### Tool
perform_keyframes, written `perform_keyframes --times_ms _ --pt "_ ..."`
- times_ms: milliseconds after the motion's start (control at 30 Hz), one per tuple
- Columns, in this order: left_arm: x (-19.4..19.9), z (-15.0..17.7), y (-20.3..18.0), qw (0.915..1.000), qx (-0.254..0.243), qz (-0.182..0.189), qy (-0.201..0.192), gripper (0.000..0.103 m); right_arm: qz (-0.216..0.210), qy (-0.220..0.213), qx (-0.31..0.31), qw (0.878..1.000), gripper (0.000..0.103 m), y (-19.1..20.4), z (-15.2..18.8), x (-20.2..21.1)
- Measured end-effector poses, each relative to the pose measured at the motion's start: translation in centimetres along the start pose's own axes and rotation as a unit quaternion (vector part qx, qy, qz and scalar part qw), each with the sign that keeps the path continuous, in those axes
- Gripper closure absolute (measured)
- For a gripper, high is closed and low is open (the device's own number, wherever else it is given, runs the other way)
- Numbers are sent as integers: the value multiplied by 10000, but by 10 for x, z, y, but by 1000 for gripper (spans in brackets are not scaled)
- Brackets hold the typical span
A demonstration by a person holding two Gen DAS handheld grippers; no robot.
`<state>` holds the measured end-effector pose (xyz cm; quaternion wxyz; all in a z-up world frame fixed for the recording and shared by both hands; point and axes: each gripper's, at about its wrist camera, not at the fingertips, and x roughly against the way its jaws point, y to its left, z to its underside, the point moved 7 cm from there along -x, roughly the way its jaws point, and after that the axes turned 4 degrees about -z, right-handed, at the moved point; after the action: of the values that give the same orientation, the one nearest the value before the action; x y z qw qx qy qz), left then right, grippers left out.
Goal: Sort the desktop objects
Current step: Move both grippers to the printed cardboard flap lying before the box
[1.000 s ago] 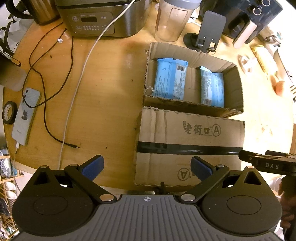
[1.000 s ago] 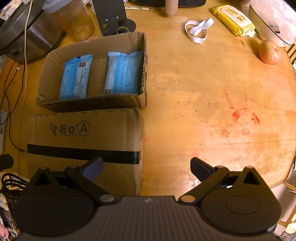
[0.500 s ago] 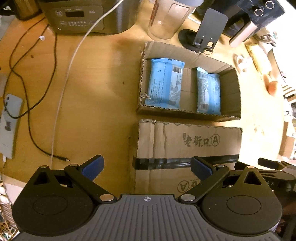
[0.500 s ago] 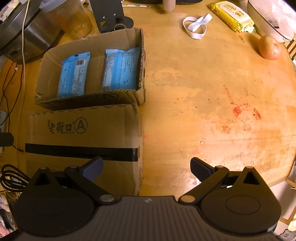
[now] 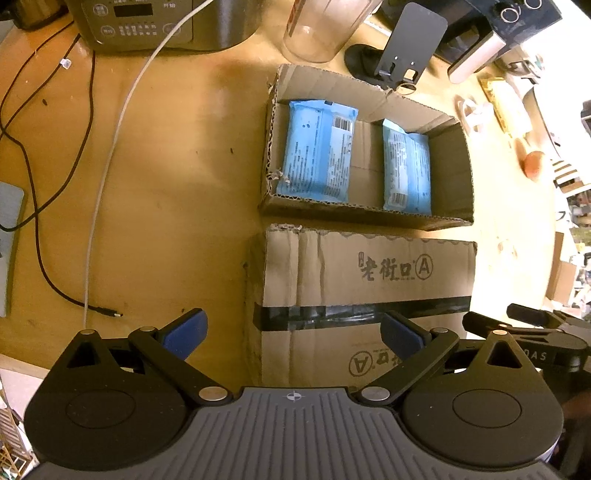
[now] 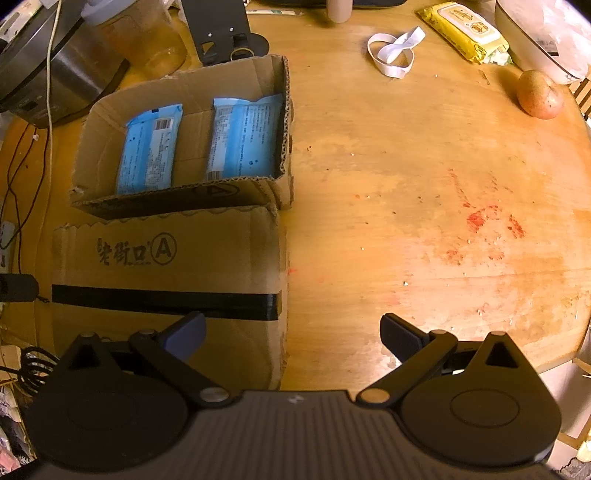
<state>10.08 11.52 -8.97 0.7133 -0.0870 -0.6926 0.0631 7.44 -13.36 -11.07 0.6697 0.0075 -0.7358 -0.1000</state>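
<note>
An open cardboard box (image 5: 450,155) (image 6: 184,99) on the round wooden table holds two blue packets, one on the left (image 5: 317,147) (image 6: 149,147) and one on the right (image 5: 406,166) (image 6: 243,136). In front of it lies a closed cardboard box (image 5: 369,269) (image 6: 166,266) with black tape. My left gripper (image 5: 291,328) is open and empty above the closed box's near left corner. My right gripper (image 6: 291,328) is open and empty above that box's right edge, and it also shows in the left wrist view (image 5: 524,332).
A rice cooker (image 5: 155,22), a clear jar (image 5: 321,33) and a black phone stand (image 5: 402,44) line the far side. Black and white cables (image 5: 92,184) trail on the left. A white band (image 6: 393,48), a yellow wipes pack (image 6: 465,29) and an apple (image 6: 539,94) lie far right.
Both grippers have moved a little forward and closer to the boxes, so the boxes look larger. Both stay open and empty. Nothing on the table has moved.
</note>
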Motion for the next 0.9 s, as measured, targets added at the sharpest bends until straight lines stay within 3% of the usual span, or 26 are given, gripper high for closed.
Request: perform_keyframes --times_ms 500,900 --pt "-11 8 4 9999 30 132 0 0 -144 -83 31 9999 0 -1 -5 -4" --pt "-31 8 8 9961 -50 867 -155 0 -762 -109 -99 9970 0 -14 -7 -21"
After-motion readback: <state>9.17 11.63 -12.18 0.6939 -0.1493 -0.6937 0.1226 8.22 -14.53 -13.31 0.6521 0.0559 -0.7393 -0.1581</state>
